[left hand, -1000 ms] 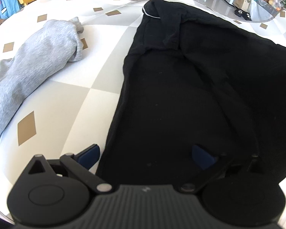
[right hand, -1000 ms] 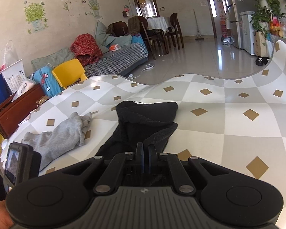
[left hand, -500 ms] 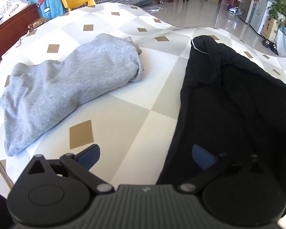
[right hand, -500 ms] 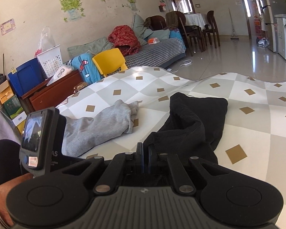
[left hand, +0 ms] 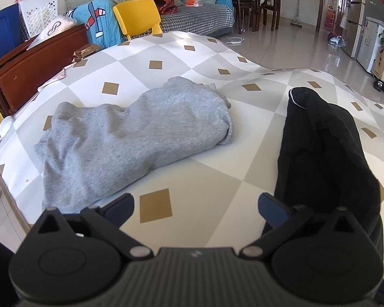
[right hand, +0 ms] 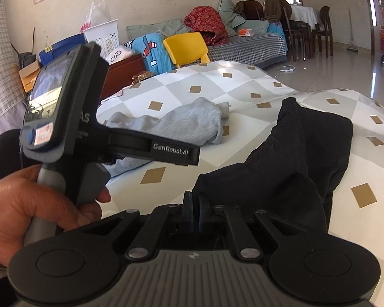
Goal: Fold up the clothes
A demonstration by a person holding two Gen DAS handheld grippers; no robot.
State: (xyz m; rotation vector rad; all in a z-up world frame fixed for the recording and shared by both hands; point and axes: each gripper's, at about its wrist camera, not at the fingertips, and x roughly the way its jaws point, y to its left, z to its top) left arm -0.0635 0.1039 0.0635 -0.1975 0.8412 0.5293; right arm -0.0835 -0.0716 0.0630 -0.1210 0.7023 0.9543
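A black garment (left hand: pixel 322 158) lies on the checked tablecloth, and its near edge is lifted in the right wrist view (right hand: pixel 289 158). A folded grey garment (left hand: pixel 130 138) lies to its left and also shows in the right wrist view (right hand: pixel 181 125). My left gripper (left hand: pixel 195 208) is open and empty above the cloth between the two garments, its right finger beside the black garment's edge. My right gripper (right hand: pixel 195 211) is shut on the black garment's near edge. The left gripper's body (right hand: pixel 71 128) and the hand that holds it fill the left of the right wrist view.
The table (left hand: pixel 212 58) has a white and grey checked cloth with brown diamonds; its left edge drops off near a wooden cabinet (left hand: pixel 35 64). A yellow chair (left hand: pixel 138 18), a sofa with piled clothes (left hand: pixel 192 12) and a tiled floor lie beyond.
My left gripper has swung left off the black garment, bringing the grey garment into the centre of its view. My right gripper stays shut on the black garment and has turned left.
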